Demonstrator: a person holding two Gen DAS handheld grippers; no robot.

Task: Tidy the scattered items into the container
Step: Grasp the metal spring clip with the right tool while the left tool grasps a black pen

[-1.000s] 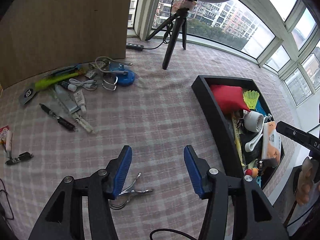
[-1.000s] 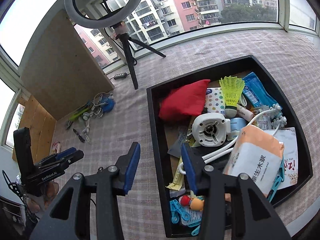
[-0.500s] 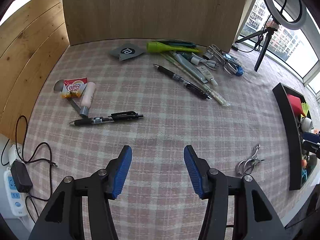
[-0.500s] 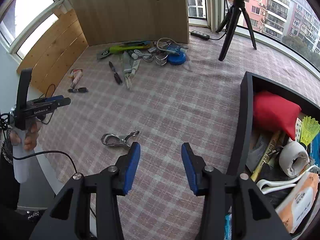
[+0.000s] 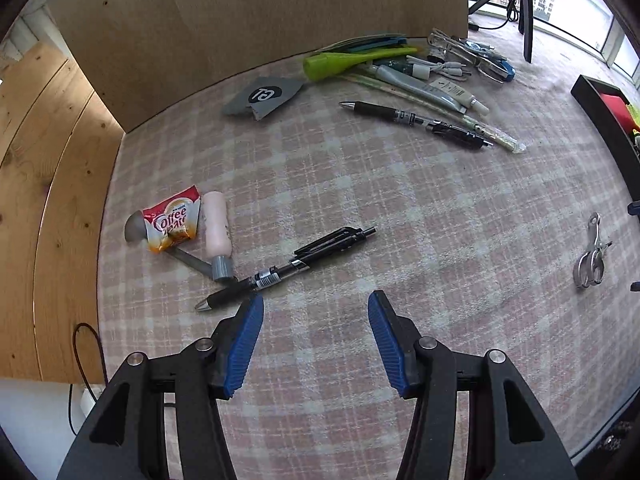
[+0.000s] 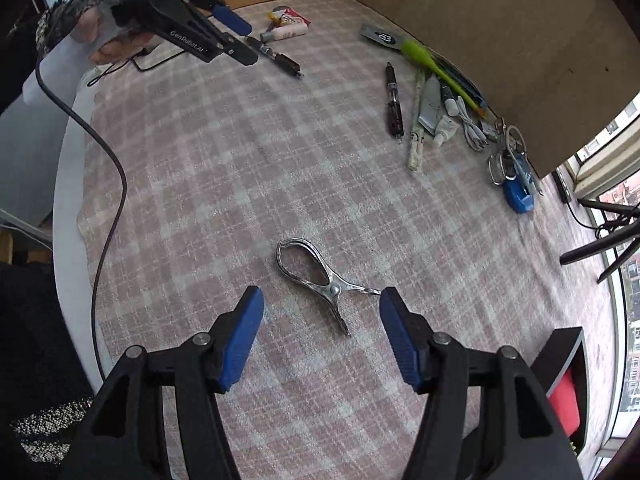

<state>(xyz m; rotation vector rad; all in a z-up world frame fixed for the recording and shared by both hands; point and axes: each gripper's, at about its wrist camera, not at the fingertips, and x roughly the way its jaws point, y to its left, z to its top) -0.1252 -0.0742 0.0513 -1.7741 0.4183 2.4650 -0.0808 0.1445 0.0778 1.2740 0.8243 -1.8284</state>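
My left gripper [image 5: 316, 308] is open and empty, hovering just short of a black pen [image 5: 288, 268] on the checked cloth; it also shows in the right wrist view [image 6: 236, 36]. Left of the pen lie a pink tube [image 5: 216, 228] and a Coffee-mate sachet [image 5: 172, 220]. My right gripper [image 6: 320, 308] is open and empty, its tips on either side of a metal clip [image 6: 316, 276], which also shows in the left wrist view [image 5: 590, 256]. The black container [image 5: 600, 108] is at the right edge, a corner of it in the right wrist view [image 6: 564, 360].
A cluster lies by the wooden board [image 5: 260, 12]: a second black pen [image 5: 416, 122], a green tool [image 5: 352, 60], a grey card [image 5: 264, 96], tubes and white cables [image 5: 444, 68]. A blue item [image 6: 518, 196] and tripod legs [image 6: 600, 244] stand at the right. A cable [image 6: 108, 184] hangs at the table's left edge.
My left gripper has closed in on the near black pen. My right gripper has swung from the container to the metal clip, now between its fingers.
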